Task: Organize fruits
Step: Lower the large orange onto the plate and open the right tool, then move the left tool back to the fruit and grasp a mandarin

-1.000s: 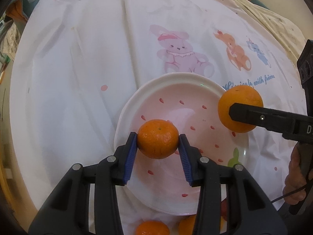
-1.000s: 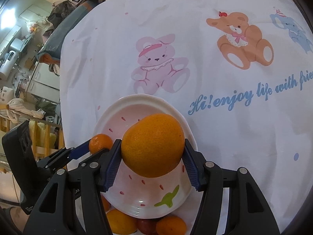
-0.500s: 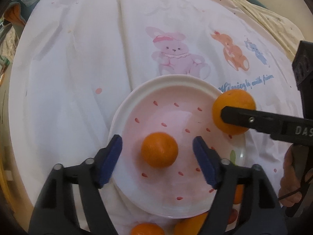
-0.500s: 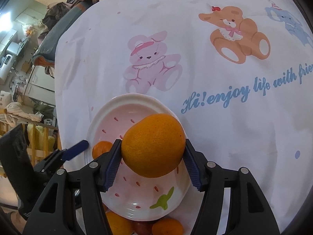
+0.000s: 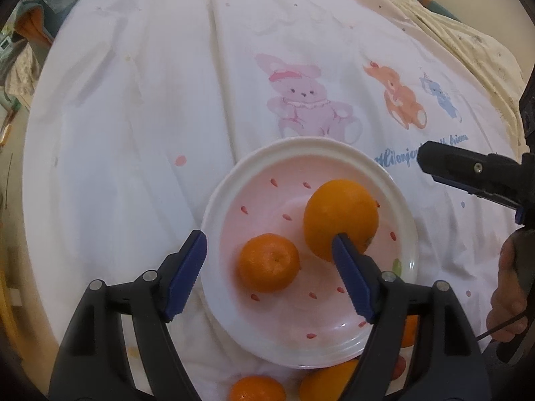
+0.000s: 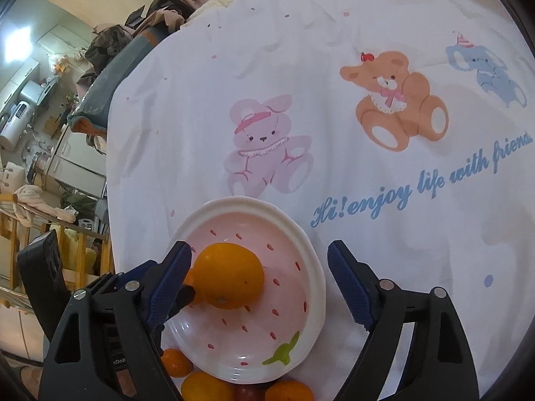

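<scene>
Both the left gripper (image 5: 269, 275) and right gripper (image 6: 259, 279) have just opened, empty; tangerine (image 5: 268, 262) and orange (image 5: 341, 219) rest in the plate (image 5: 398, 200). Next: fetching the loose fruit (image 5: 257, 388) just beside it.

Both scenes are viewed from wrist cameras looking steeply down along blue-padded fingers (image 5: 187, 277) from close above. In the left wrist view the plate (image 5: 406, 230) is seen near the centre, with the right gripper (image 5: 468, 173) entering at the right edge. In the right wrist view the same plate (image 6: 314, 300) is seen lower, left of centre. The plate, the two fruits on it and the printed cloth (image 5: 133, 117) are shared by both views.
</scene>
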Motion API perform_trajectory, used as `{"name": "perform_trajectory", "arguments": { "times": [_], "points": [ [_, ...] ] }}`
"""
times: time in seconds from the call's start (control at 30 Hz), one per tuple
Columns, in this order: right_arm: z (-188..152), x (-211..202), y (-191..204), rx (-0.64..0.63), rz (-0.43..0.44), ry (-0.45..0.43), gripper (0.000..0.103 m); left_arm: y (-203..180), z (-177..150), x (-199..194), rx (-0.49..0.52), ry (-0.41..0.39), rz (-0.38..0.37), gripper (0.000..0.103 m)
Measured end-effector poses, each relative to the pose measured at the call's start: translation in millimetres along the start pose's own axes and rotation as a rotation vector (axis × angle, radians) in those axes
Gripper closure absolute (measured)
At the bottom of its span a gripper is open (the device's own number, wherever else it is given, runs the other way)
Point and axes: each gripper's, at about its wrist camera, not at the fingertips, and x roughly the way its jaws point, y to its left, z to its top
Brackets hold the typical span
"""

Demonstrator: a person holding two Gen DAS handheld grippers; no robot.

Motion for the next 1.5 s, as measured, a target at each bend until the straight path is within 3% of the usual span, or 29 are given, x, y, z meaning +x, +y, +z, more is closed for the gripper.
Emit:
{"name": "perform_trajectory", "arguments": {
  "times": [0.3,0.47,0.9,1.2,1.5],
  "points": [
    [-11,-30,0,0.026,-0.001,-0.034,0.017,-6,-7,-20,-0.009,-0.027,-0.011,0.028],
    [-24,-50,11,-0.019,-0.010,-0.045,0.017,-13,-15,-45,0.009,-0.062,-0.016,0.028],
    [-90,-108,6,0.028,-0.004,-0.091,0.017,2,-63,-109,-0.065,-0.121,-0.010,0.028],
    [-126,-124,6,0.041,-0.011,-0.103,0.017,13,-97,-130,-0.118,-0.152,0.006,0.028],
    [-141,-113,7,0.071,-0.033,-0.081,0.017,23,-119,-123,-0.198,-0.140,0.004,0.028]
  ]
}}
